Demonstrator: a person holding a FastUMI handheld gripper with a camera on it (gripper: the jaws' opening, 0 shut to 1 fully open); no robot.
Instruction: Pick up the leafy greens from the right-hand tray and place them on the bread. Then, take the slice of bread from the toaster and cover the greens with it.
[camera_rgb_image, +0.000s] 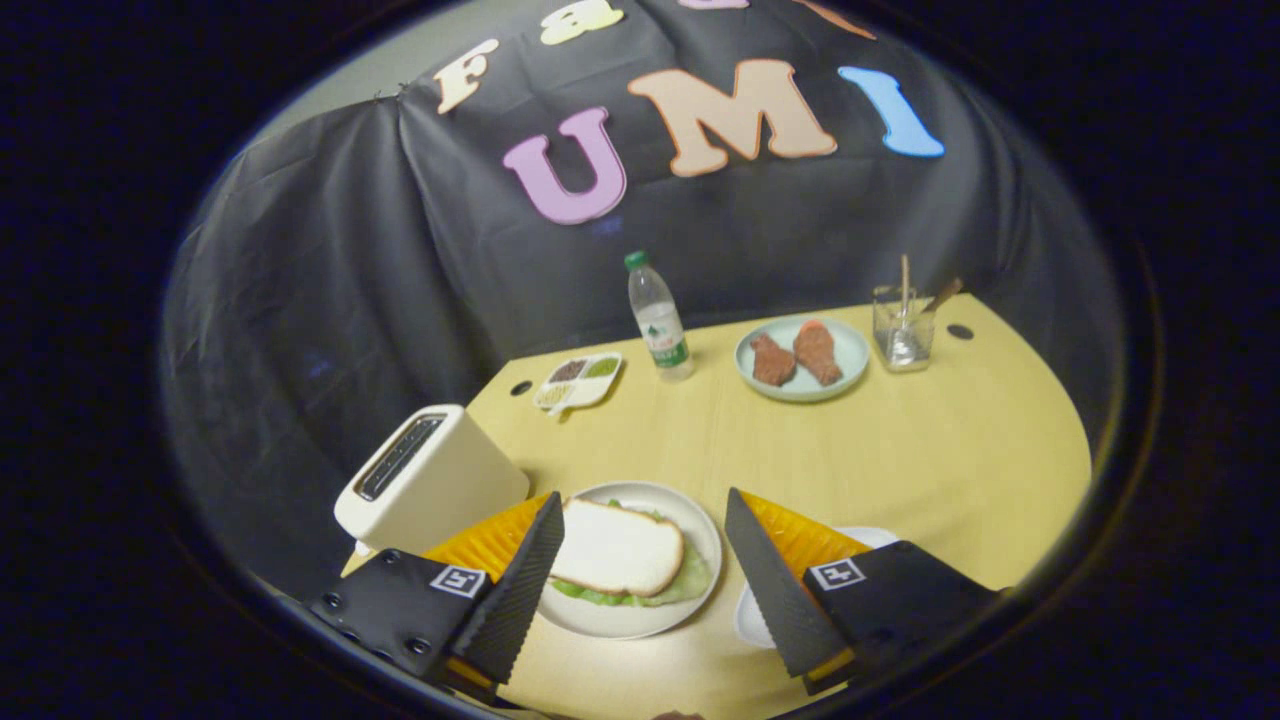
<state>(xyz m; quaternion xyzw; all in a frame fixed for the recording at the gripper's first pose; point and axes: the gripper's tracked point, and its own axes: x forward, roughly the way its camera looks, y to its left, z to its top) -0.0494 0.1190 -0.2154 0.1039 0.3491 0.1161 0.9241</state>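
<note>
right-hand tray (868, 537) behind claw (640, 575), contents hidden

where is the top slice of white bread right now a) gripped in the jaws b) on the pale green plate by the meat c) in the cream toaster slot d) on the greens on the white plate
d: the top slice of white bread lies on the leafy greens on the round white plate, between the gripper's open jaws, which hold nothing.
</note>
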